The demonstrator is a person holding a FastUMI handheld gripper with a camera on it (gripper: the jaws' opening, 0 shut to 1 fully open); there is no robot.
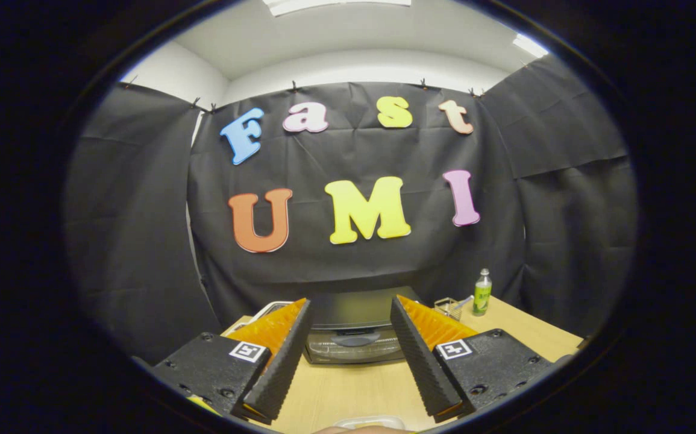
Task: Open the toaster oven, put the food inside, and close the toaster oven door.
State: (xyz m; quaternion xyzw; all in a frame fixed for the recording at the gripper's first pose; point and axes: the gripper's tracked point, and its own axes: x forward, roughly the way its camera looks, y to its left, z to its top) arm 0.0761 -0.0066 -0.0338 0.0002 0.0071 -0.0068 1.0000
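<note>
A dark toaster oven (354,328) stands on the wooden table (348,386), beyond my fingers and framed between them. Its door looks shut, with a handle (355,340) across the front. My gripper (351,316) is held high above the table, open, with nothing between its fingers. A pale, clear-looking edge of a container or plate (369,421) peeks in just below the fingers, close to me; what it holds is hidden.
A small green bottle (482,293) stands at the table's back right, with a clear glass cup (449,308) next to it. Something white (269,310) lies left of the oven, behind my left finger. Black cloth walls close in the booth.
</note>
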